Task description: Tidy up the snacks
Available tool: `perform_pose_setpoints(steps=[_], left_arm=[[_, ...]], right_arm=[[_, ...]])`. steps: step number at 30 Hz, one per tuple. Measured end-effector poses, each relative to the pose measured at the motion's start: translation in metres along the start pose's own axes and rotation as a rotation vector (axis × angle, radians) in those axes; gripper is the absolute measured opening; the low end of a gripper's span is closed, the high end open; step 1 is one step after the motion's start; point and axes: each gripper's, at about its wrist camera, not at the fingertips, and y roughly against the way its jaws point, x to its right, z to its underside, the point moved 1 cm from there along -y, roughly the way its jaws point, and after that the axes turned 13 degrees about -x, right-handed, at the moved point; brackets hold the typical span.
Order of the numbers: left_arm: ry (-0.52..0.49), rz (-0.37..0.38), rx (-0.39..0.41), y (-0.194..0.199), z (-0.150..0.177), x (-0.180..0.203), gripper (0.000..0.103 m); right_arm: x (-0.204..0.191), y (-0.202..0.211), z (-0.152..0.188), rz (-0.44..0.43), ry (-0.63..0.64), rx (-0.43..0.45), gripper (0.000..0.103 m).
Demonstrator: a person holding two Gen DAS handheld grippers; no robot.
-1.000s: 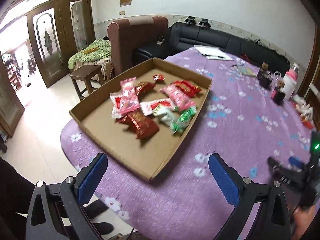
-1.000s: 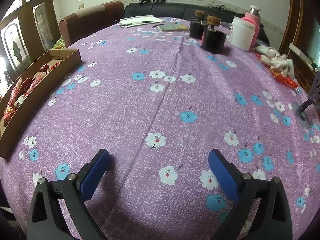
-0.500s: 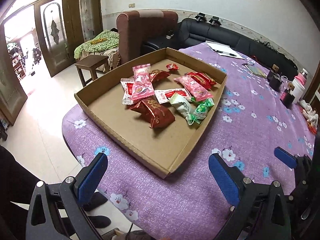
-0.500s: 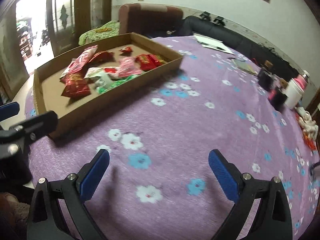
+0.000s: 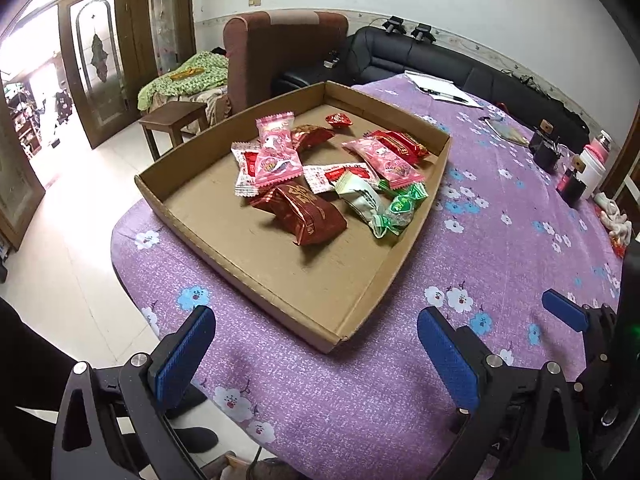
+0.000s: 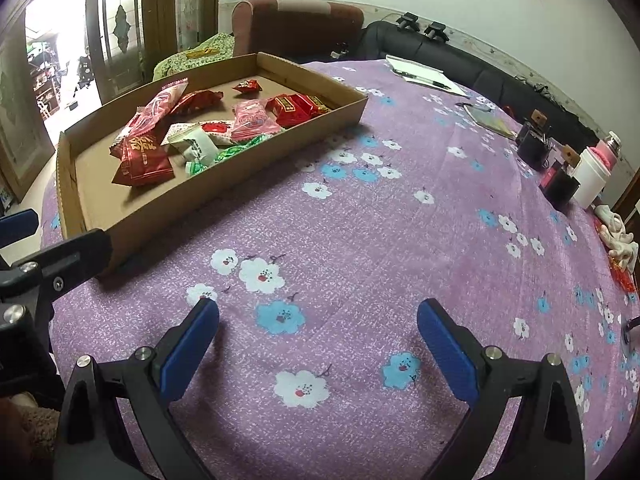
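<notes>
Purple flowered worktop (image 5: 500, 240) under everything. On its left part, near the edge, a shallow cardboard tray (image 5: 256, 268), long axis running away from the cameras toward the sofa. Inside, heaped in the middle and far half: the snacks, among them a dark red pack (image 5: 308, 216), a pink pack (image 5: 276, 152), a green-and-white pack (image 5: 372, 204). Straight ahead of the left claw (image 5: 316, 356), so nearer to it; wide open, holding nothing. Up and left of the right claw (image 6: 318, 346), also wide open and empty, over bare cloth. Hard to read: print on wrappers; how many packs lie under the heap.
</notes>
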Motion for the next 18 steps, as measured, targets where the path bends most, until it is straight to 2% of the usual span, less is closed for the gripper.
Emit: perform_pose_setpoints(steps=[8,18], left_arm=[[-0.034,0.013,-0.042,-0.0075,-0.0019,0.0043,0.102],[-0.044,-0.004,0.018,0.0004,0.0007,0.0046,0.102]], right_arm=[[0.0004,-0.0013,0.0005,-0.006,0.002,-0.004,0.100],[0.0018,-0.0028,0.0007,-0.008,-0.002,-0.010,0.100]])
